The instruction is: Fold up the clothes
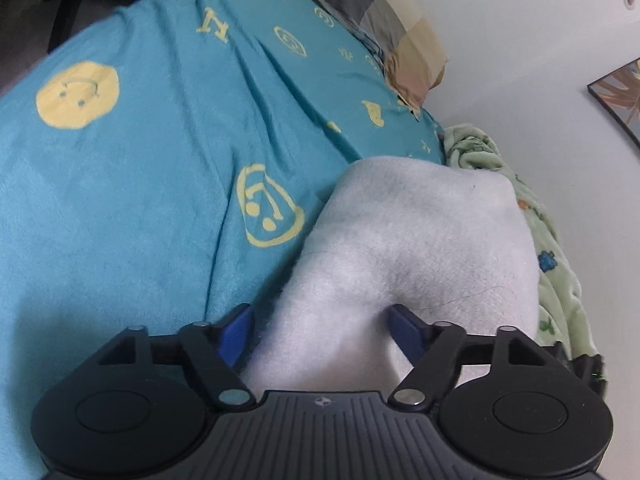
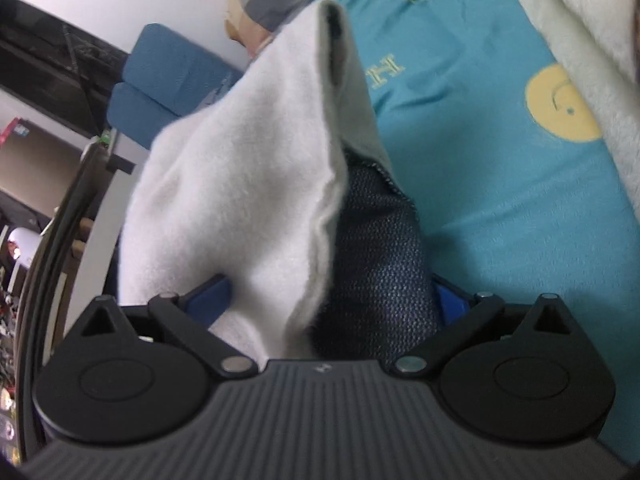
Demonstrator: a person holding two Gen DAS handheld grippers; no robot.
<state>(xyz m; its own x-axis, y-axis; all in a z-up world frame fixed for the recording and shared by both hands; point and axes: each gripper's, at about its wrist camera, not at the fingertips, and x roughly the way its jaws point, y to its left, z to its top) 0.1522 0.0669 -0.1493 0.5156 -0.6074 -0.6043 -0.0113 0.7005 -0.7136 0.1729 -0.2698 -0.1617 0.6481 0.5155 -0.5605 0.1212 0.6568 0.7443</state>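
Nearest to us, our left gripper (image 1: 320, 322) stands with its blue jaws spread wide; a fold of the fluffy white fleece garment (image 1: 416, 248) lies between them, but the pads do not seem to press on it. Our right gripper (image 2: 332, 300) is likewise spread to its widest, with the same white fleece (image 2: 240, 184) and its dark blue knitted inner layer (image 2: 376, 256) bunched loosely in the gap.

Beyond the jaws, the garment rests on the turquoise bedspread with yellow smiley faces (image 1: 140, 160), close to a pale green patterned blanket (image 1: 552, 240) at the bed's edge. Farther off sits a checked grey and tan pillow (image 1: 384, 20) against the wall.

We judge the fold as just laid down. The risk is that fleece catches on a pad as we draw back, dragging the layers askew, or the raised flap in the right wrist view springs open.
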